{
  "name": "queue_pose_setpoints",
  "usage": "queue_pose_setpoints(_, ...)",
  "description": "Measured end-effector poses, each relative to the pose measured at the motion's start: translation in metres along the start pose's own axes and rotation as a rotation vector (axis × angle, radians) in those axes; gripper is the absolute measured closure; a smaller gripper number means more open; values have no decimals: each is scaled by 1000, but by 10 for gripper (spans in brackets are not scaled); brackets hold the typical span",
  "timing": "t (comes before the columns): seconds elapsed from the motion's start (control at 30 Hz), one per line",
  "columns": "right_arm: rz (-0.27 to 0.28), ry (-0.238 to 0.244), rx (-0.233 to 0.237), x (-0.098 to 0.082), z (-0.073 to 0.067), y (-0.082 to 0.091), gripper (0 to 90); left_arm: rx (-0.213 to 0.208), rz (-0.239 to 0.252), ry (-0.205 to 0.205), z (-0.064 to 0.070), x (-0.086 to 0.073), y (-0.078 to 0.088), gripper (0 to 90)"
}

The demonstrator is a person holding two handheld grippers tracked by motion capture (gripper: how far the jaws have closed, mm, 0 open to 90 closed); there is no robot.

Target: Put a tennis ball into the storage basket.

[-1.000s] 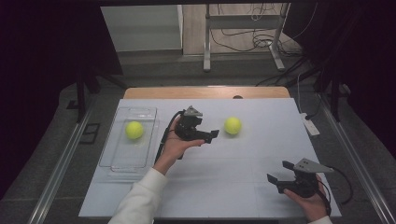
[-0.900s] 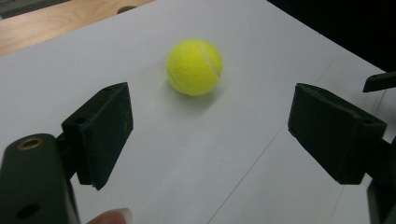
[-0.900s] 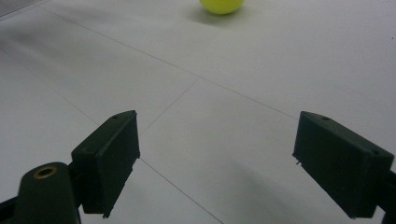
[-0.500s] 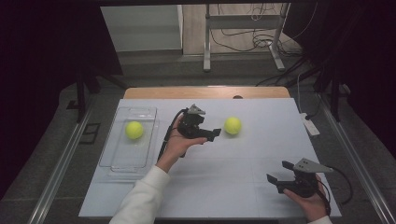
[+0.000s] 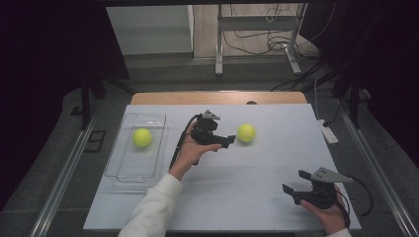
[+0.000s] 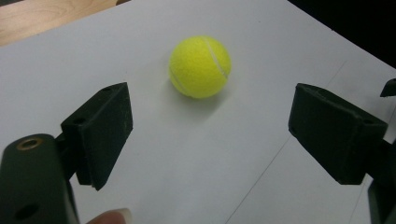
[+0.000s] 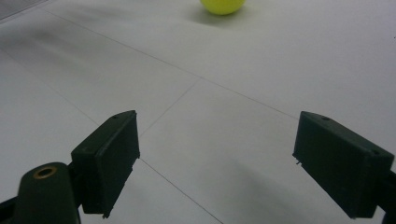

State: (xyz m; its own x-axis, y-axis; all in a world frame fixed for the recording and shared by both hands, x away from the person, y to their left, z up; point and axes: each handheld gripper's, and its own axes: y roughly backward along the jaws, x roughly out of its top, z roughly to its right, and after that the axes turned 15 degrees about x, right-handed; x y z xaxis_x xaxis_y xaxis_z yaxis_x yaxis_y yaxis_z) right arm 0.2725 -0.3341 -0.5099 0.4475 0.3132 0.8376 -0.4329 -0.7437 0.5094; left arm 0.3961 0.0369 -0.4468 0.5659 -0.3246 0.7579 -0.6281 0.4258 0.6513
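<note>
Left claw point(image 6: 210, 135) gapes before a fuzzy round tennis ball point(image 6: 200, 66).

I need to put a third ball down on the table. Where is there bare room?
Bare sheet lies between the left gripper and right gripper, and along the near edge. The clear tray has room nearer than its ball. Crowded: around the loose tennis ball.

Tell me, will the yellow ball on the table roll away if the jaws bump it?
Probably yes. The tennis ball is round and sits loose on the flat white table, so a nudge would likely send it rolling. Its fuzzy felt probably gives grip. The left gripper stands open, not touching it.
</note>
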Motion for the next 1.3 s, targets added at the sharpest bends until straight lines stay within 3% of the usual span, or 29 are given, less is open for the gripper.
queue_pose_setpoints(0.5, -1, -3, 6, 0, 0, -2, 143, -11, -29, -14, 7, 4, -22, 143)
queue_pose_setpoints(1.3, -3, -2, 7, 1, 0, -2, 143, -13, -47, -14, 8, 11, -38, 142)
